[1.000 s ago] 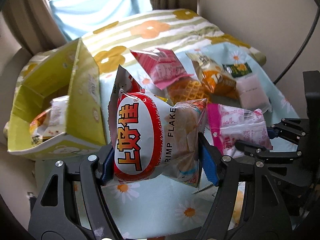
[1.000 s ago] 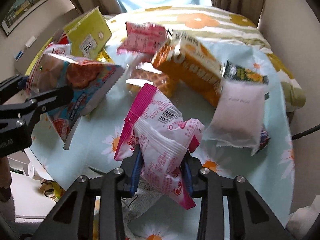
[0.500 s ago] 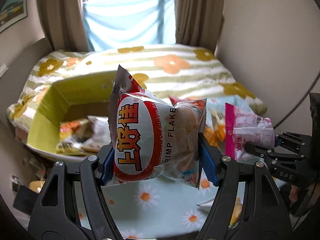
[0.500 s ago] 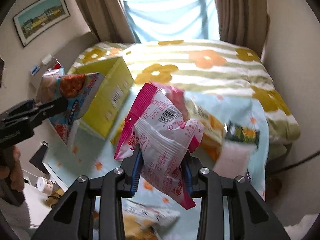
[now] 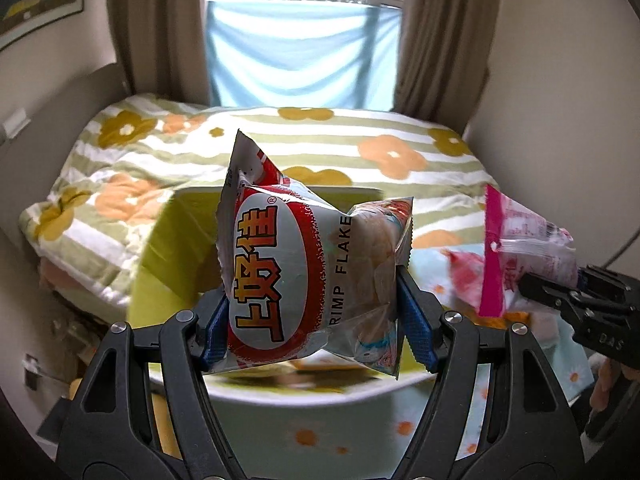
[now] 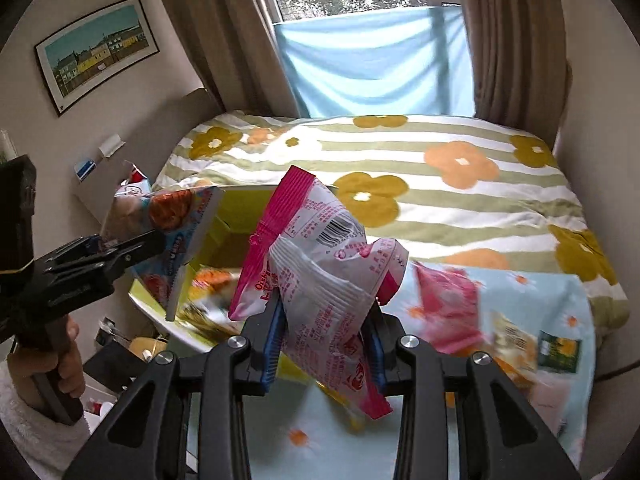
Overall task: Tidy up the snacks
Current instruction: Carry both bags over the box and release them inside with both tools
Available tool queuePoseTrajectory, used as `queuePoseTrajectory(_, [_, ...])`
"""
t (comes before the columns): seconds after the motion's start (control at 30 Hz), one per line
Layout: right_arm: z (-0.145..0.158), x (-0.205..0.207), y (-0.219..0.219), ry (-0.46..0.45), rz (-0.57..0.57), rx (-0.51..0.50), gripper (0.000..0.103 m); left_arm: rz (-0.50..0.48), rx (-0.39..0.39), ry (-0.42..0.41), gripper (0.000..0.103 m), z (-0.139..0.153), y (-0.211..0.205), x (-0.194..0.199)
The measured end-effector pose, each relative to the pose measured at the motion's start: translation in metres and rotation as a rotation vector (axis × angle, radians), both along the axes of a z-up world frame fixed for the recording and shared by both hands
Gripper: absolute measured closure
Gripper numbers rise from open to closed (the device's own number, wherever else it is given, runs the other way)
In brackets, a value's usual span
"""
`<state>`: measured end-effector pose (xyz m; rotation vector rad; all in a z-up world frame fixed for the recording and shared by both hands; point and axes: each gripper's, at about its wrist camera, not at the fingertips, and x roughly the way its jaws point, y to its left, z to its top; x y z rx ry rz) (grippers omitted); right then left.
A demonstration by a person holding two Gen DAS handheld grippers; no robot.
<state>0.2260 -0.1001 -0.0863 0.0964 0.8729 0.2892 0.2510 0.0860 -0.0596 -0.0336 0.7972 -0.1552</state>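
My left gripper [image 5: 316,320] is shut on a red-and-white shrimp flakes bag [image 5: 296,276] and holds it in the air in front of the open yellow-green box [image 5: 172,248]. It also shows at the left of the right wrist view [image 6: 132,248] with the bag [image 6: 168,216]. My right gripper [image 6: 326,332] is shut on a pink-and-white snack packet [image 6: 320,280], raised above the table near the box [image 6: 228,232]. That packet shows at the right of the left wrist view [image 5: 516,248]. Snacks lie blurred inside the box.
Several snack packets [image 6: 452,304] lie on the daisy-print tablecloth [image 6: 560,320] to the right of the box. A bed with a flowered striped cover [image 5: 320,148] stands behind. Walls, curtains and a window lie beyond.
Both grippers have lifted their bags up off the table and swung left toward the yellow-green box. The views now look level across the bed instead of down at the table.
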Motion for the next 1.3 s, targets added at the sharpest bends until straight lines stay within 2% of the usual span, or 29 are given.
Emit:
queuePoseTrajectory(0.2, [-0.019,0.042,0.055,0.03,0.009,0.001,0.07,0.004,-0.014,0.05,0.034,-0.024,0.063,0.049])
queuePoseTrajectory(0.33, [-0.037,0.069,0.083,0.068,-0.003,0.0,0.07,-0.008,-0.019,0.141,0.033,-0.056,0.088,0.089])
queuePoseTrajectory(0.53, [-0.065,0.097,0.104,0.137,-0.031,-0.029,0.07,-0.055,0.005,0.227,0.033,-0.095,0.09,0.126])
queuePoseTrajectory(0.63, [-0.074,0.106,0.105,0.167,-0.049,-0.023,0.07,-0.064,0.029,0.245,0.021,-0.104,0.084,0.135])
queuePoseTrajectory(0.7, [-0.078,0.11,0.105,0.178,-0.057,-0.025,0.07,-0.071,0.033,0.252,0.001,-0.106,0.083,0.136])
queuePoseTrajectory(0.87, [-0.081,0.113,0.102,0.189,-0.059,-0.02,0.07,-0.047,0.057,0.261,0.0,-0.104,0.086,0.126])
queuePoseTrajectory(1.03, [-0.085,0.114,0.106,0.202,-0.043,-0.018,0.07,-0.012,0.023,0.271,0.0,-0.099,0.1,0.105])
queuePoseTrajectory(1.17, [-0.088,0.119,0.111,0.215,-0.028,-0.018,0.07,0.013,0.04,0.277,0.0,-0.097,0.105,0.097])
queuePoseTrajectory(1.27, [-0.092,0.125,0.115,0.239,-0.008,0.004,0.066,0.029,0.055,0.275,0.0,-0.094,0.11,0.09])
queuePoseTrajectory(1.3, [-0.093,0.126,0.117,0.242,-0.004,0.009,0.058,0.035,0.055,0.271,0.0,-0.093,0.113,0.087])
